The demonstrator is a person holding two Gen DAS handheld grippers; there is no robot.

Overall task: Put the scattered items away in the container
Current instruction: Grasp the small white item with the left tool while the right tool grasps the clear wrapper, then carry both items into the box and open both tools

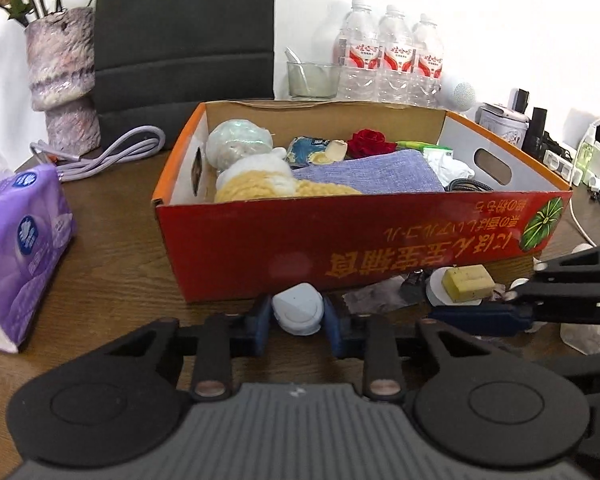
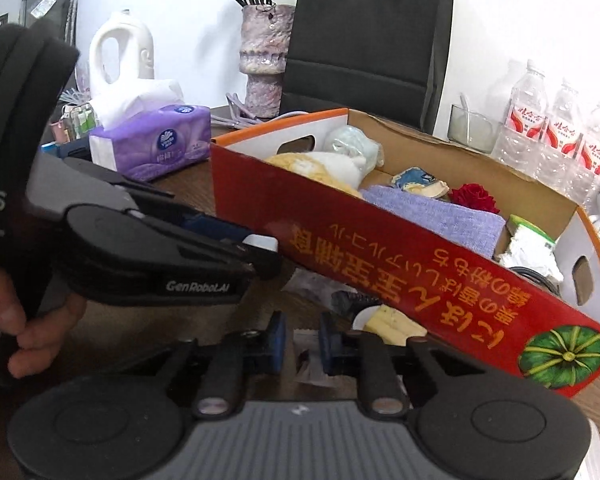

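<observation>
Left gripper (image 1: pixel 297 314) fingers clamp a pale blue case (image 1: pixel 298 309) low centre, red box (image 1: pixel 340 248) directly ahead; right gripper (image 2: pixel 302 346) fingers pinch a clear wrapper (image 2: pixel 308 364).

"GenRobot.AI" stands in grey on the black left gripper (image 2: pixel 260 254) body, left of centre in the right wrist view. Upside-down orange Japanese lettering runs along the red cardboard box (image 1: pixel 340 240) front wall; its characters are unclear.
</observation>
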